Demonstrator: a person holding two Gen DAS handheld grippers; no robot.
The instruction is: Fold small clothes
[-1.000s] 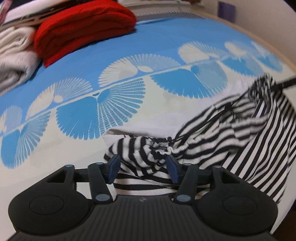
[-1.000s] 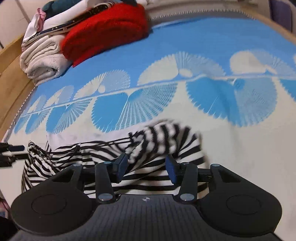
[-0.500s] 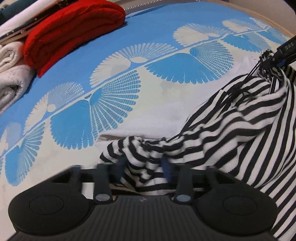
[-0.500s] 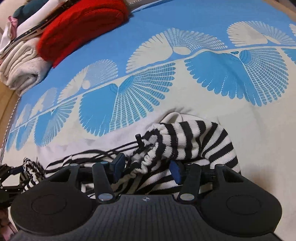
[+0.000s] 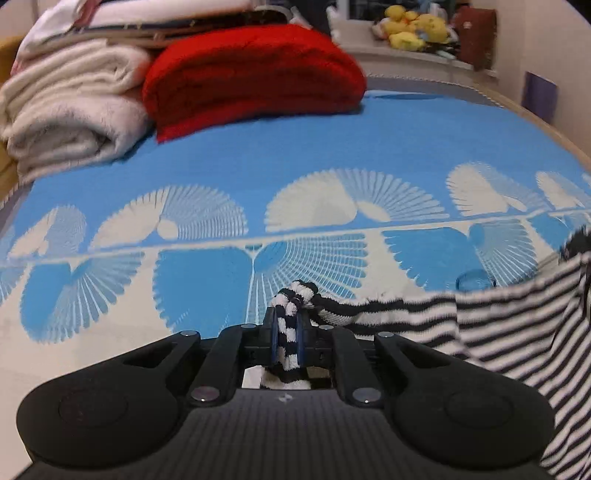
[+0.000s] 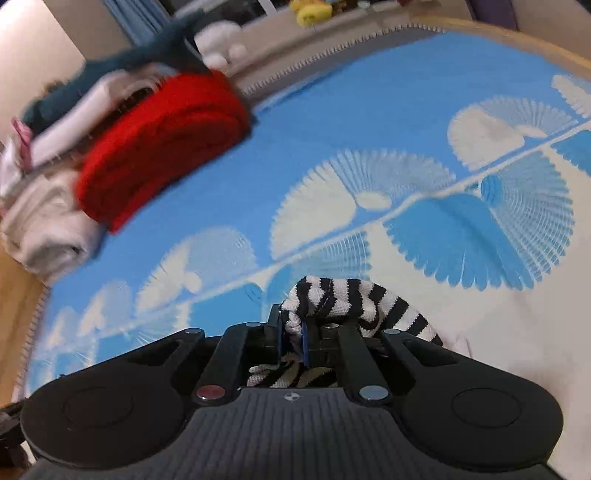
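Above the blue and white bed cover (image 5: 332, 147), both tools have a bunched edge of the striped garment (image 5: 498, 317) pinched between narrow jaws: the left tool (image 5: 287, 338) grips a black-and-white roll of fabric, and the cloth runs off to the right, lifted and stretched toward the other side. From its own camera the right tool (image 6: 291, 338) is likewise clamped on a wad of the same stripes, with more of it hanging below the fingers. By my reading the step in hand is the lift and spread, the garment held at two points and pulled out between them, not yet laid flat. The next move would call for keeping both grips firm, evening the tension so the fabric opens without twisting, then lowering it onto the open part of the bed before any fold. Farther back lie a folded red knit (image 5: 251, 74) and, just beside it, rolled white towels (image 5: 70, 110) under other stacked laundry; yellow soft toys (image 5: 413, 26) sit on a ledge beyond. These are well apart from the garment, so only the bunching at each grip hinders a clean spread
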